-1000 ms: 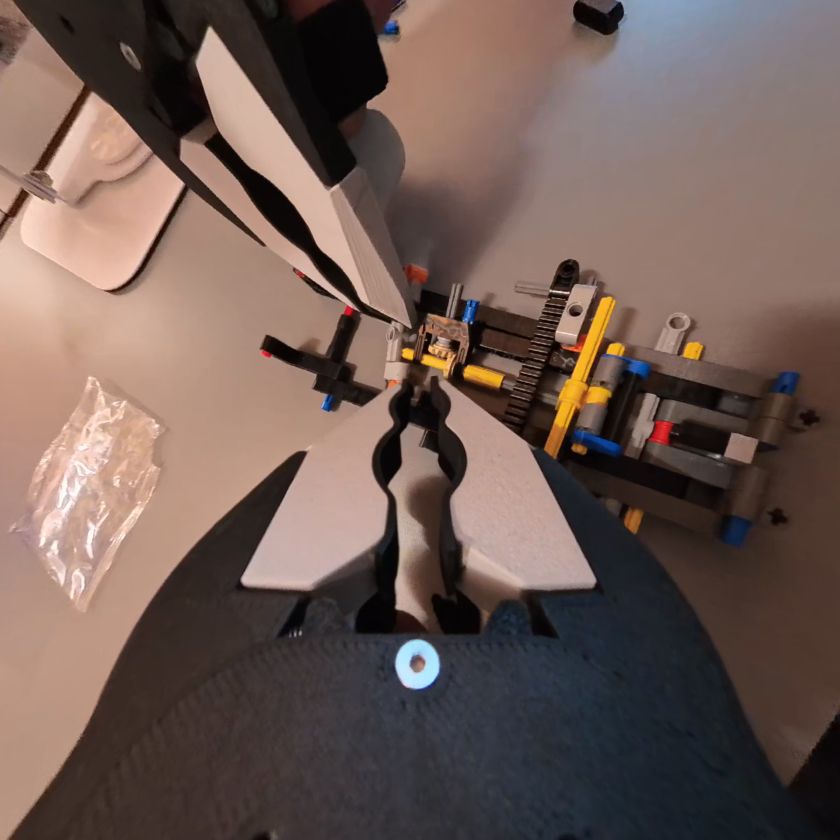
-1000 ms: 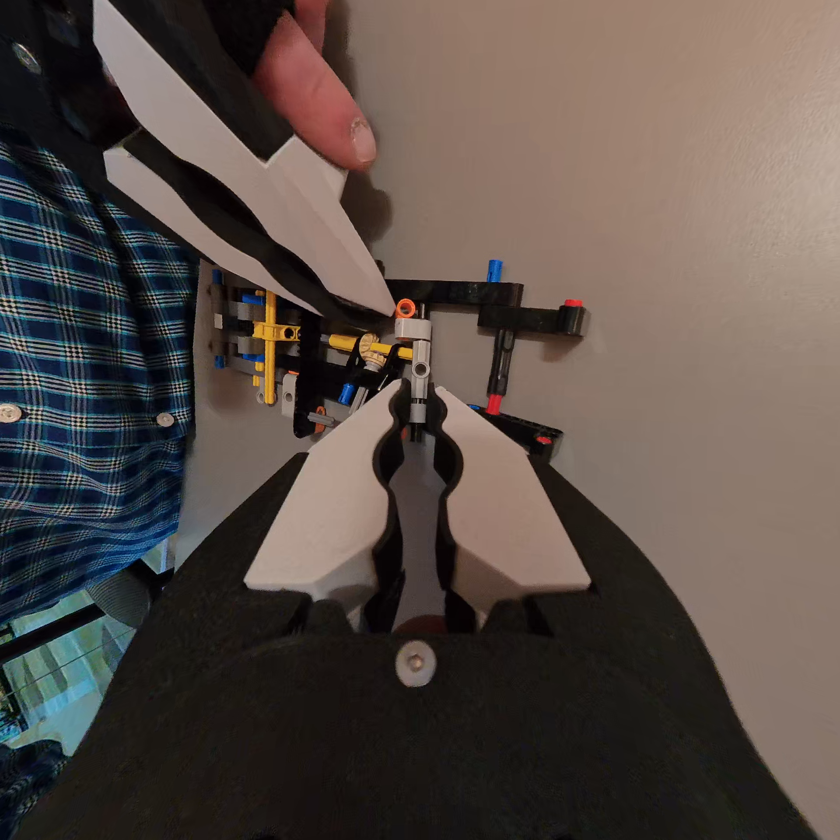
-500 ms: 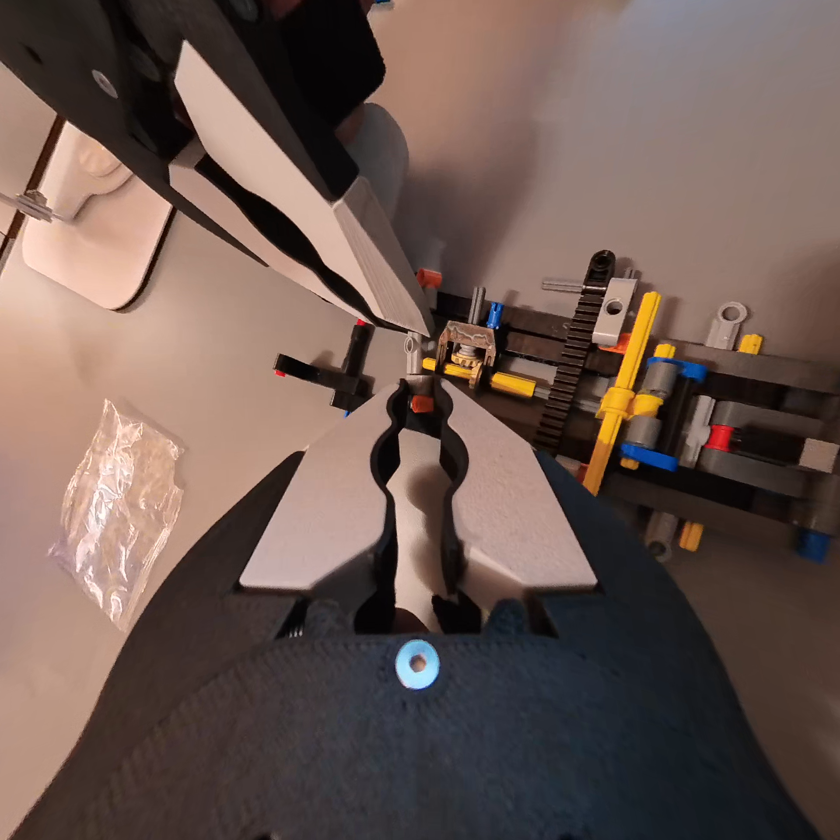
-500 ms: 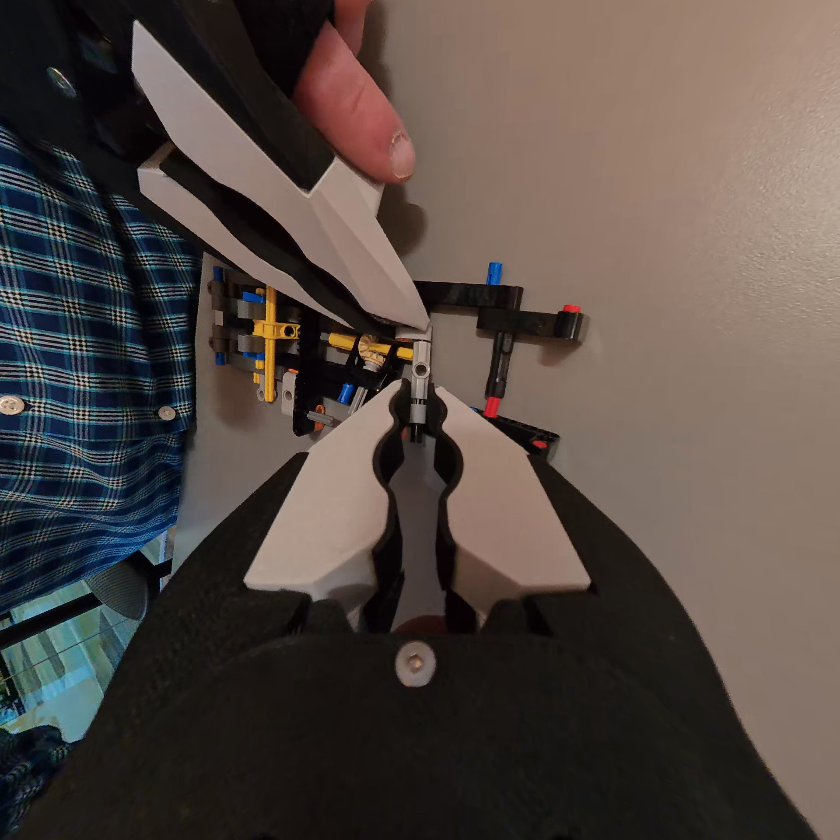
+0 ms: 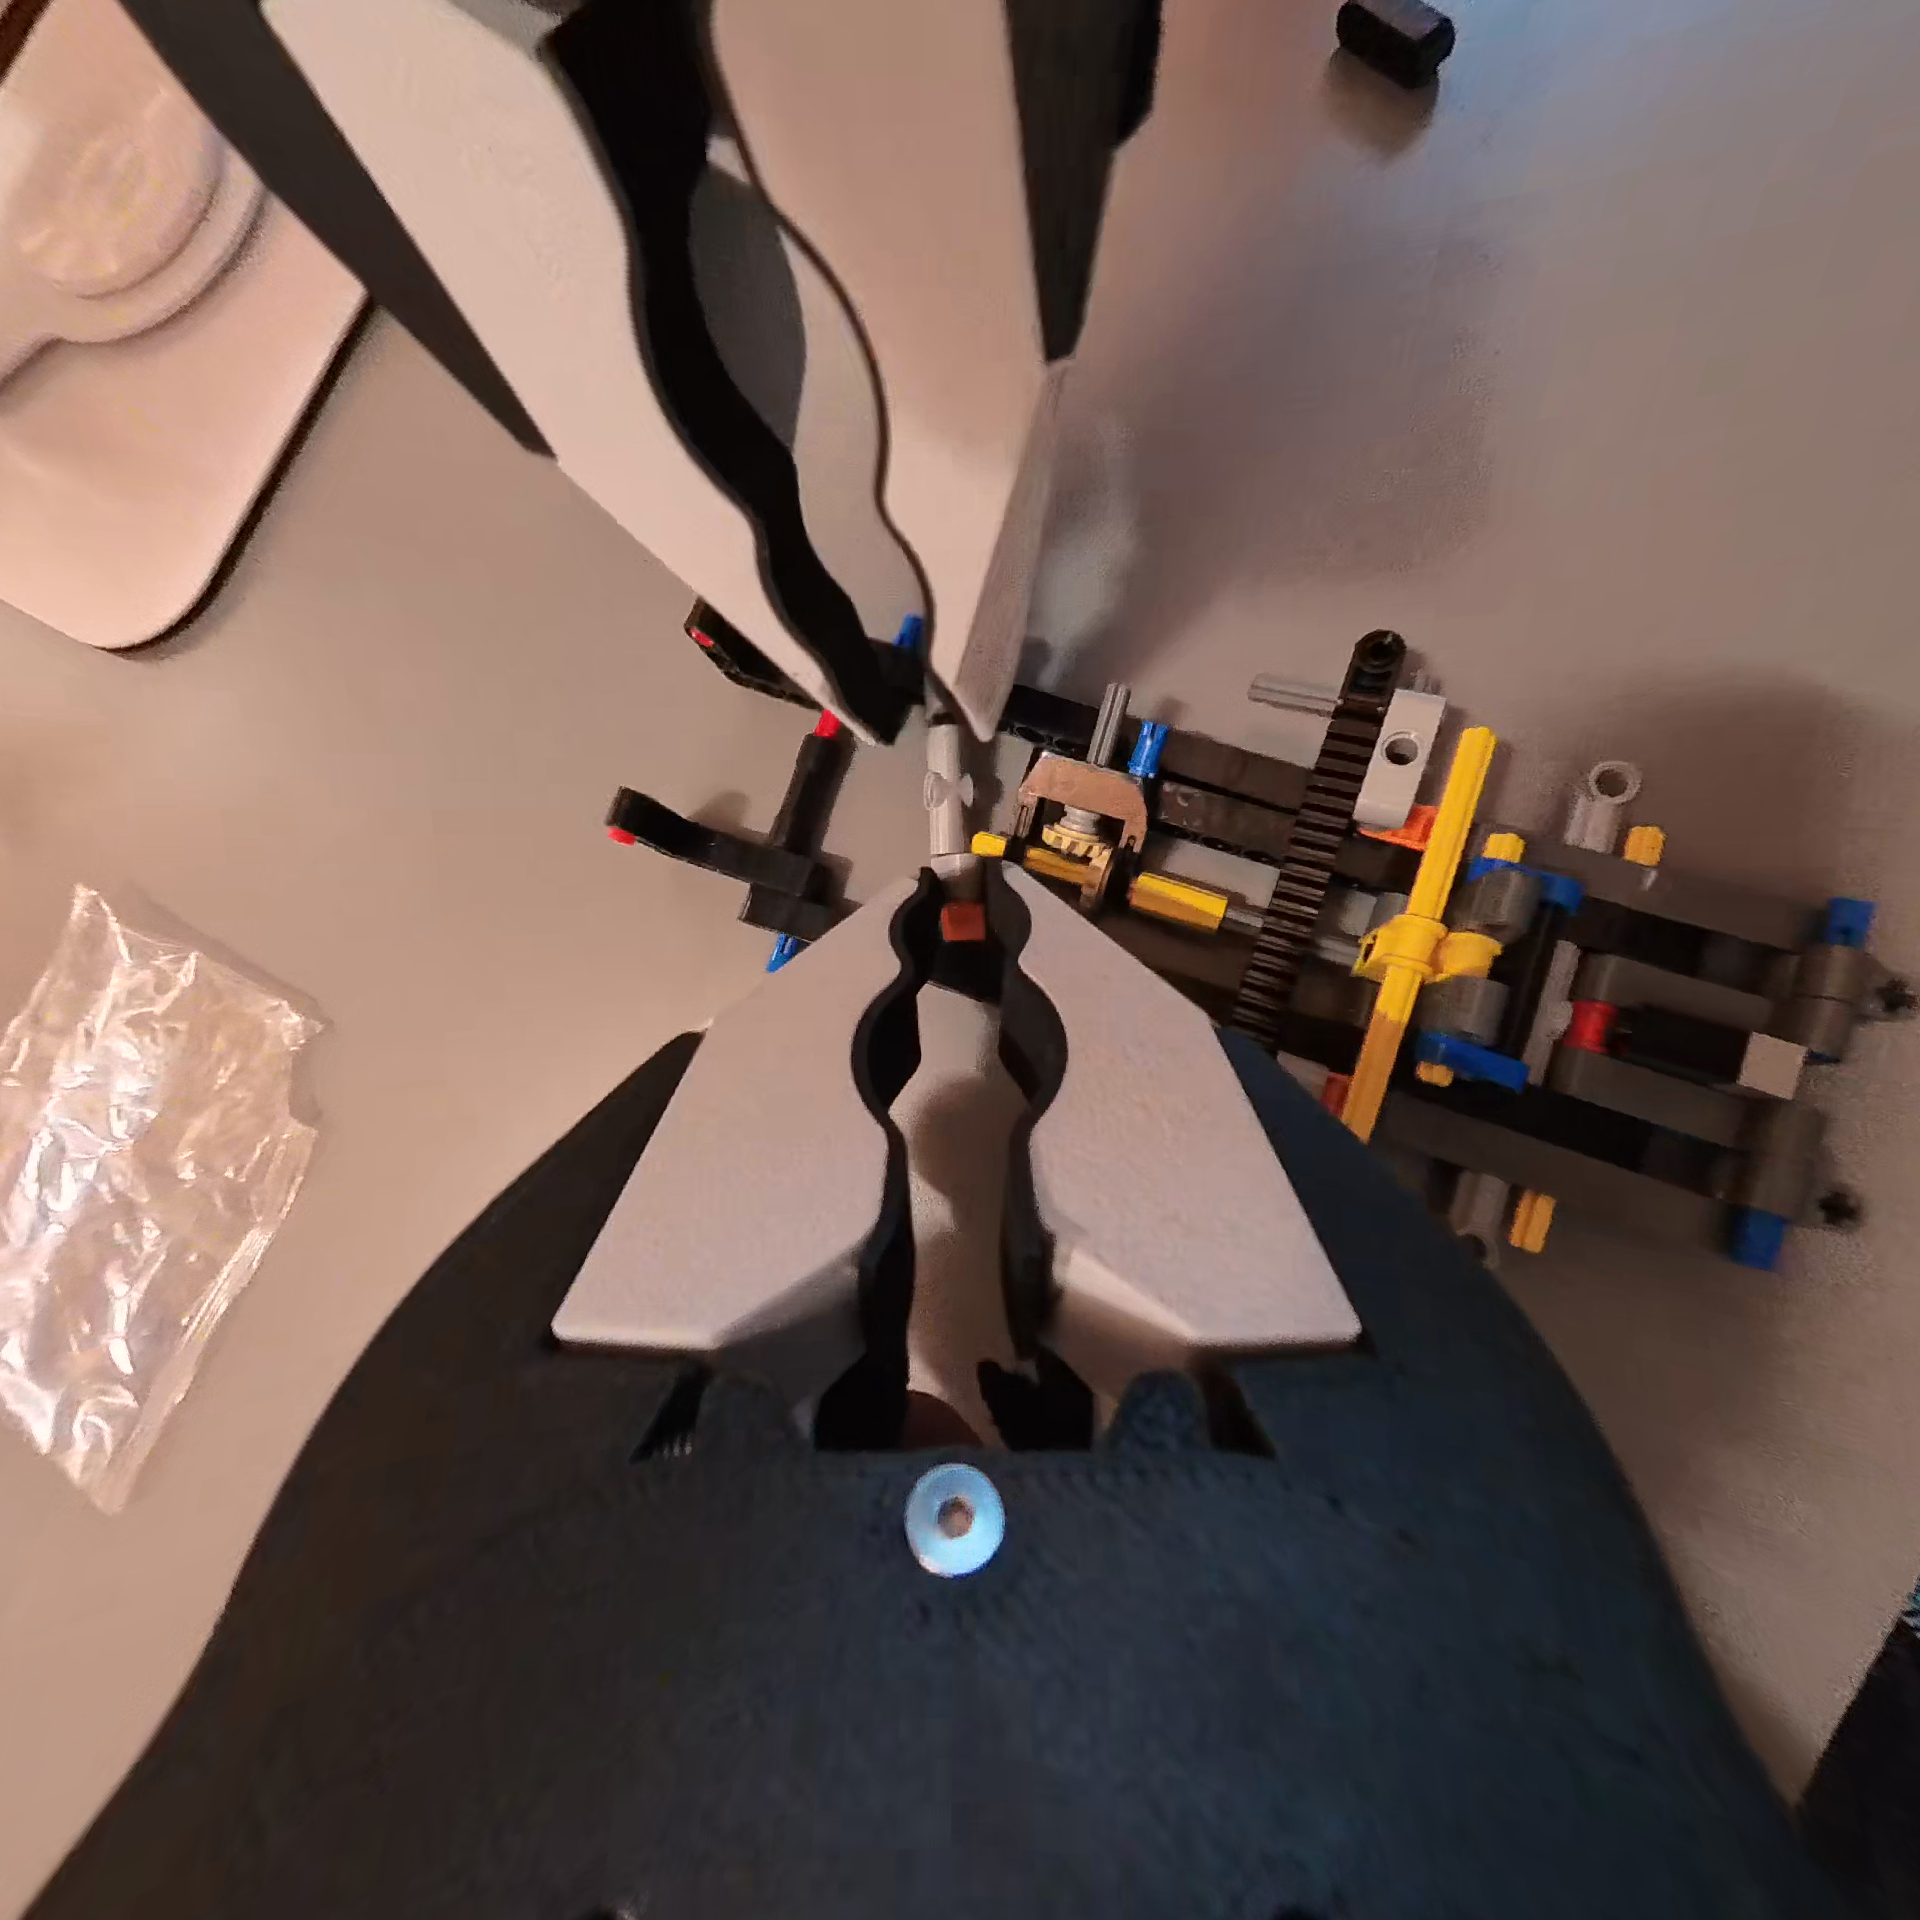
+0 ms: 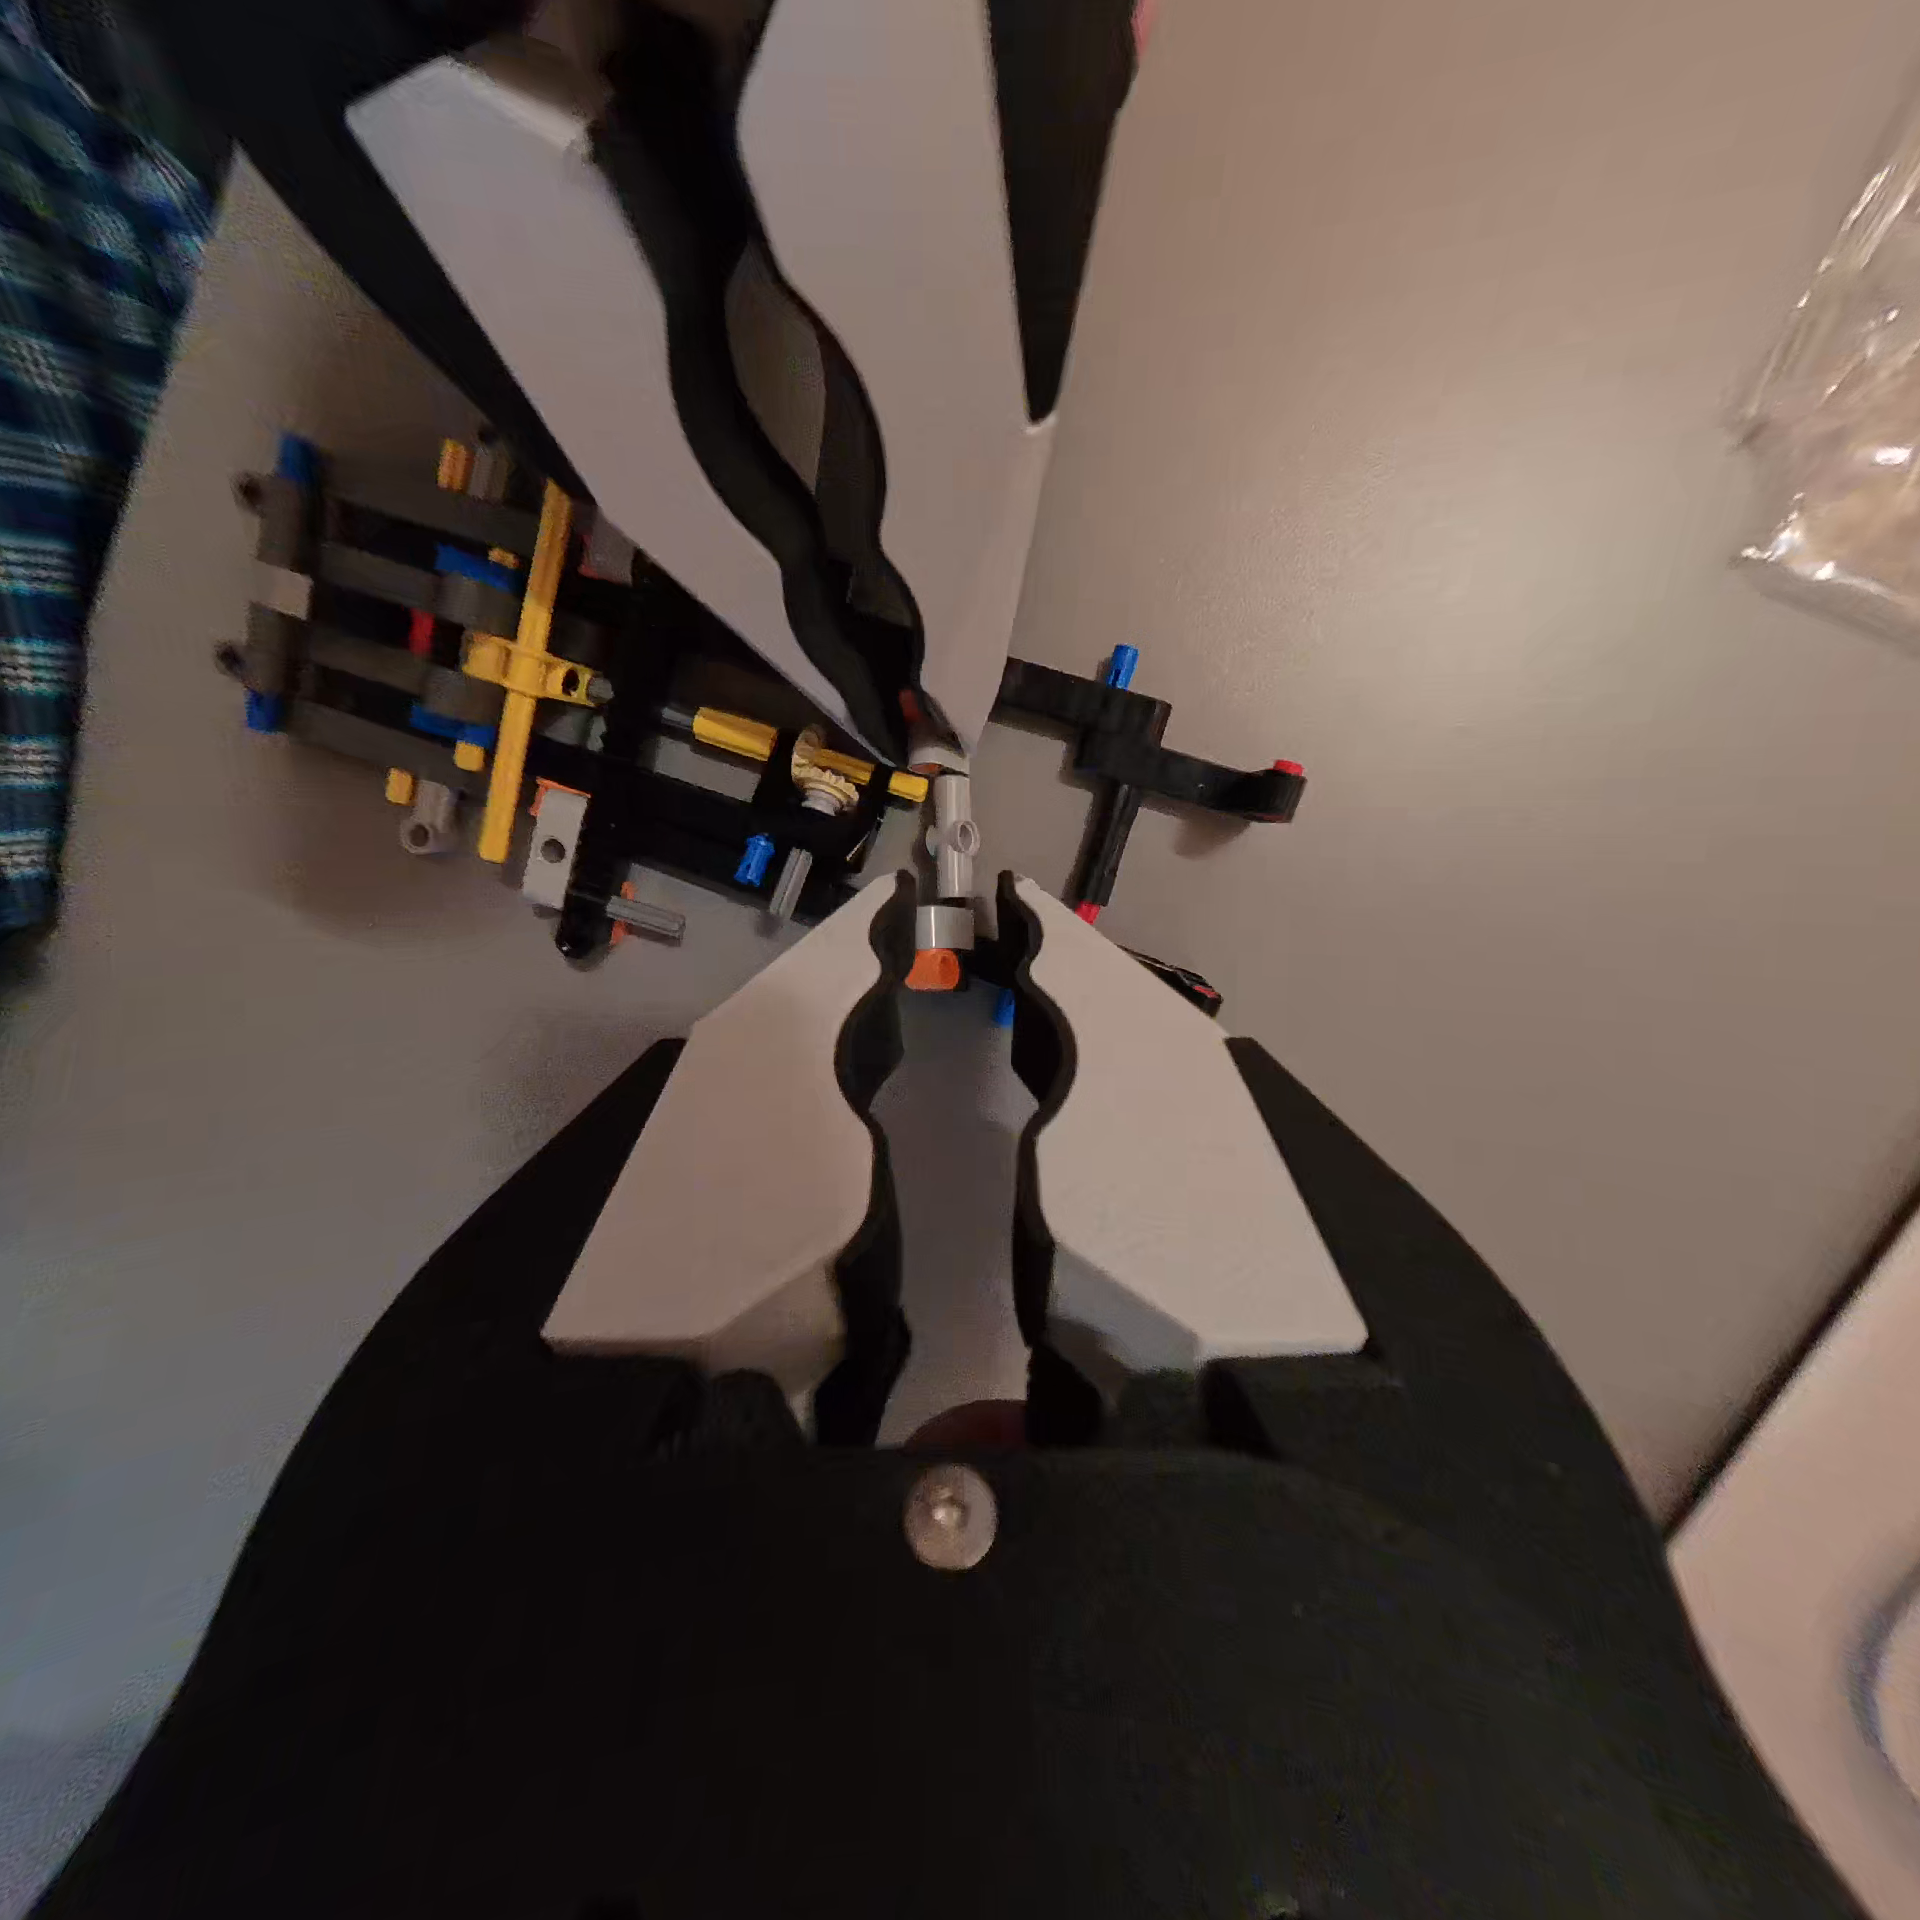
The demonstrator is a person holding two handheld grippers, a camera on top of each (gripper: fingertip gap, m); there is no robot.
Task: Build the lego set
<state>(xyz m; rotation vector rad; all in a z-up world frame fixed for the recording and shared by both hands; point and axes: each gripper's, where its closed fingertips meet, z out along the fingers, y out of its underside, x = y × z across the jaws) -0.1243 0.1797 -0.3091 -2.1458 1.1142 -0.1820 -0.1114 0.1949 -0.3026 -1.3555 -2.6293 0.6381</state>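
Note:
A partly built lego model [image 5: 1621, 966] of black and grey beams, a yellow axle and a black toothed rack lies flat on the grey table; it also shows in the right wrist view [image 6: 416, 592]. A short light grey connector [image 5: 943, 805] with orange ends sticks out at the model's end. My left gripper [image 5: 961, 883] is shut on its near end, with an orange piece between the tips. My right gripper [image 6: 951, 888] is shut on the other end, on a grey bush and an orange piece [image 6: 932, 971]. The two grippers face each other tip to tip.
A black cross-shaped lego piece [image 5: 769, 847] with red and blue pins lies beside the connector, also in the right wrist view [image 6: 1143, 743]. A clear plastic bag [image 5: 135, 1143] and a white board [image 5: 125, 416] lie farther off. A plaid sleeve [image 6: 73, 520] is at the table's edge. My left and right fingertips are right by each other.
Both grippers have swung round to face each other head on over the grey connector. The right gripper's jaws now hold the grey bush and the orange piece.

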